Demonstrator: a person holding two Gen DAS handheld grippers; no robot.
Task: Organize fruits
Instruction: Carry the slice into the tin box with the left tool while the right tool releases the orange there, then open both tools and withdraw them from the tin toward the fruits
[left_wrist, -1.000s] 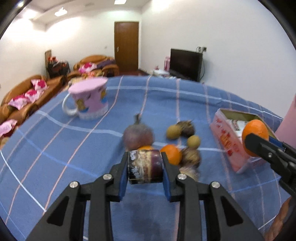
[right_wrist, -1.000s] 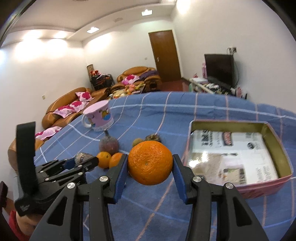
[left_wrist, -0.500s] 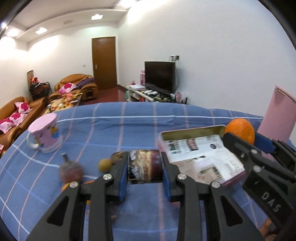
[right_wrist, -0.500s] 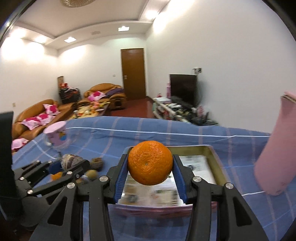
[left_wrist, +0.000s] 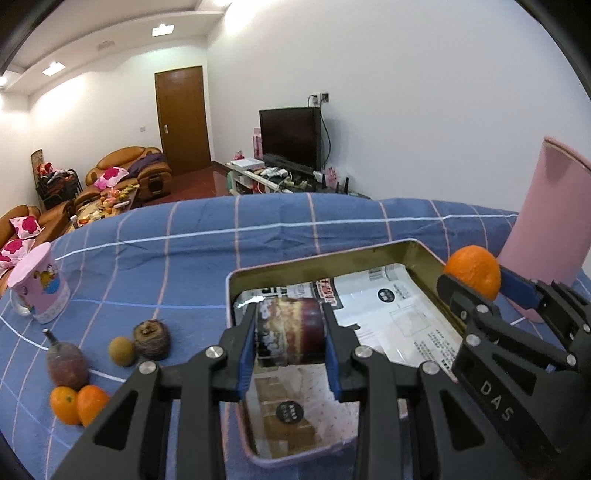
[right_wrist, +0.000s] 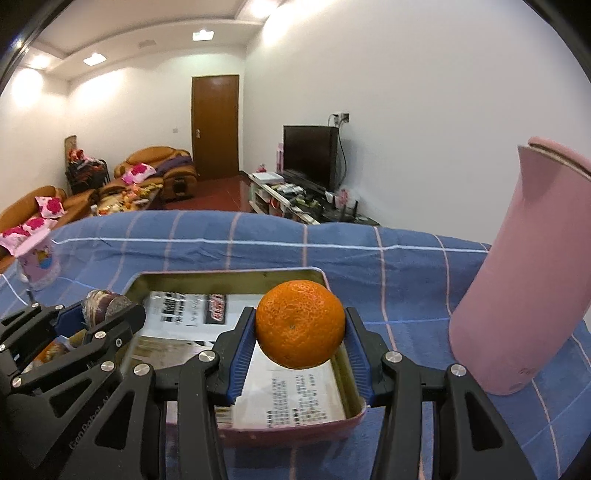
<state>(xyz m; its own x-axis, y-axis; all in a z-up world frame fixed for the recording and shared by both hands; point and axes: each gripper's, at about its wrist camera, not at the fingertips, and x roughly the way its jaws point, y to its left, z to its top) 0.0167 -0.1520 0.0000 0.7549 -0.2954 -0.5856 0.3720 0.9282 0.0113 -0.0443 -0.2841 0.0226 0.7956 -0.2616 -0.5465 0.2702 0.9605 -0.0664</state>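
Note:
My left gripper (left_wrist: 291, 345) is shut on a dark purple fruit (left_wrist: 291, 332) with a mottled pale end, held over the left part of a pink tin tray (left_wrist: 314, 260) lined with printed paper. My right gripper (right_wrist: 300, 334) is shut on an orange (right_wrist: 300, 324), held above the tray's (right_wrist: 229, 275) right side. In the left wrist view the right gripper and its orange (left_wrist: 473, 271) show at the tray's right rim. On the blue checked cloth left of the tray lie two small oranges (left_wrist: 78, 404), a purple fruit with a stalk (left_wrist: 67, 362), a hairy brown fruit (left_wrist: 151, 339) and a small green-yellow fruit (left_wrist: 121, 350).
A tall pink jug (right_wrist: 517, 280) stands right of the tray, close to the right gripper. A pink mug (left_wrist: 38, 284) stands at the cloth's far left. Behind the table are sofas, a door and a television.
Both grippers have swung right, from over the loose fruit to over the tin tray, each still holding its fruit. The pink jug has come into view on the right.

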